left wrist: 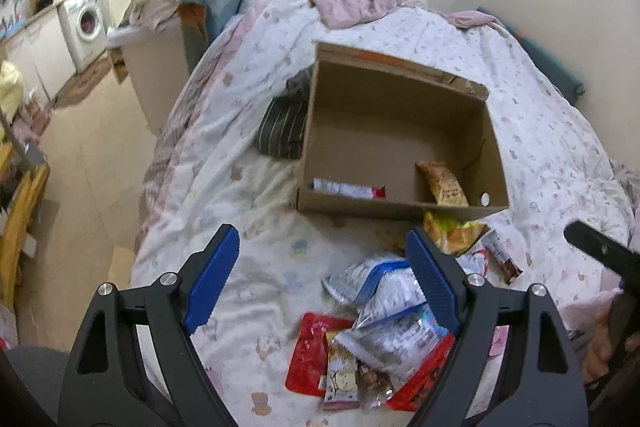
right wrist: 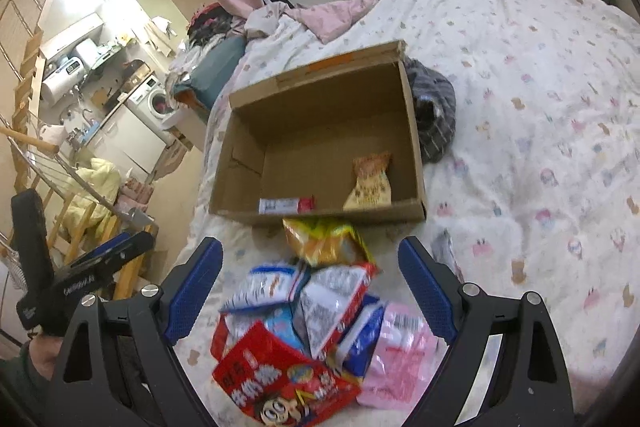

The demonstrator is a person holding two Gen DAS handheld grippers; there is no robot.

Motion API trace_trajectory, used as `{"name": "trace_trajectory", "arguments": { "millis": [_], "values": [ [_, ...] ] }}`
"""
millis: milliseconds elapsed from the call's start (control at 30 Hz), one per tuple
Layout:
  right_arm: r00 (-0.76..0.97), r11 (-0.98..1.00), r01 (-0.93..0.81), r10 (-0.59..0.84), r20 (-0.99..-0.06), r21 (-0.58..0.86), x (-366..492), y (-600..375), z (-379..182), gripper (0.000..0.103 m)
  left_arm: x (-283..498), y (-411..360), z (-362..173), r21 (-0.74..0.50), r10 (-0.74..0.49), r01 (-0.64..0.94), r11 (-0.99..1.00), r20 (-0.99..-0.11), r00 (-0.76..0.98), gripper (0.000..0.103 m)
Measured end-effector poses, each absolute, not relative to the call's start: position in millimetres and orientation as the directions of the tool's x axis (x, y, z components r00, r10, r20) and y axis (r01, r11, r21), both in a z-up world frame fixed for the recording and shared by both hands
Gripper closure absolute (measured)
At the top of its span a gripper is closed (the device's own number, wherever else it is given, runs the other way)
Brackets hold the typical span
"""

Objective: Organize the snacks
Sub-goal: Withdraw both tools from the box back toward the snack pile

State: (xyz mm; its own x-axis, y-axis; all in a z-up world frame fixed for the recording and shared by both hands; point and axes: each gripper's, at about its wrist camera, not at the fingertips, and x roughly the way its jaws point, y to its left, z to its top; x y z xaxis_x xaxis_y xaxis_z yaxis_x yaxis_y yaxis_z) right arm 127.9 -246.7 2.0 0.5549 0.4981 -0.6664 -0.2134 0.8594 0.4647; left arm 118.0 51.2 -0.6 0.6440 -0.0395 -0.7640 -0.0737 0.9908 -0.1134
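Inside cardboard box (right wrist: 240,131) — red-white bar (right wrist: 286,205), tan packet (right wrist: 370,183); both grippers' fingers released — empty.

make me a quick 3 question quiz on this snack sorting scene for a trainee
1. True or false: the cardboard box already holds two snacks.
2. Which packet lies nearest the box's front wall? A) yellow packet B) pink packet C) red packet
3. Fill in: both the left gripper and the right gripper are ____ and hold nothing.

Key:
1. True: a long red and white bar and an orange and cream packet lie inside.
2. A
3. open
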Motion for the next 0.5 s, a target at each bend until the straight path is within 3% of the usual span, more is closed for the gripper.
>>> {"name": "trace_trajectory", "arguments": {
  "millis": [200,367,467,500],
  "values": [
    [0.462,0.823,-0.194,0.557,-0.69,0.535,122.0,-251.4,-22.0,0.011,118.2,70.2,-20.8,-0.127,-0.013,-0.148,0.981,-0.797,0.604,0.02],
    [0.239,0.736,-0.158,0.675,-0.698,0.658,129.1,-237.7,-54.0,0.011,120.8,80.3,-32.4,-0.144,-0.01,-0.193,0.971,-0.824,0.566,0.02],
    [0.225,0.773,-0.307,0.626,-0.747,0.555,117.7,-211.0,-43.3,0.006,120.1,81.7,-33.2,-0.159,-0.023,-0.193,0.968,-0.826,0.563,0.02],
    [0.22,0.772,-0.382,0.61,-0.761,0.508,112.2,-199.1,-38.5,0.0,119.4,81.7,-33.5,-0.159,-0.024,-0.193,0.968,-0.826,0.562,0.02]
  ]
}}
